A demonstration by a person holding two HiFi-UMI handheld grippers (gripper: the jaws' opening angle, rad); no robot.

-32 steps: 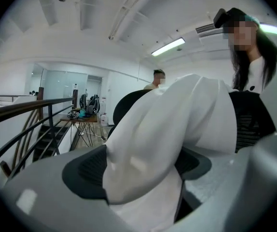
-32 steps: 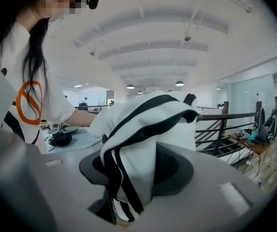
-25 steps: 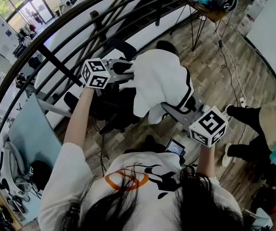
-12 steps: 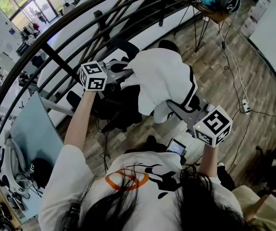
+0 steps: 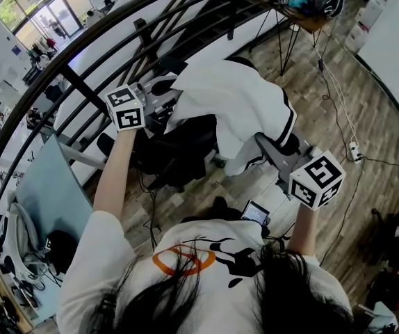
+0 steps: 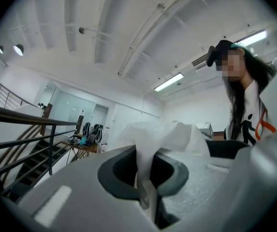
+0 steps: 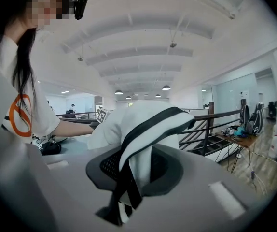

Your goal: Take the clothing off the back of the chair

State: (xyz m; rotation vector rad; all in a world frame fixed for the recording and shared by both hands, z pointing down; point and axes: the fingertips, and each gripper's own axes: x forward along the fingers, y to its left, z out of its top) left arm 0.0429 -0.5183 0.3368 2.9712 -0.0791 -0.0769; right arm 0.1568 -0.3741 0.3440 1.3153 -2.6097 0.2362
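A white garment with black stripes (image 5: 238, 110) hangs stretched between my two grippers, lifted above the black office chair (image 5: 178, 152). My left gripper (image 5: 163, 96) is shut on the garment's white edge (image 6: 150, 144) at its upper left. At the lower right, my right gripper (image 5: 272, 155) is shut on the striped hem (image 7: 133, 153). The chair's backrest is mostly hidden under the cloth.
A black stair railing (image 5: 116, 40) curves across behind the chair. A pale desk surface (image 5: 43, 200) lies at the left. A small device with a screen (image 5: 254, 213) sits below the chair on the wooden floor (image 5: 338, 103). Cables and a tripod table (image 5: 297, 12) stand at the upper right.
Both grippers have risen and spread apart, lifting the garment higher and opening it out over the chair. The person at the right edge has left the view.
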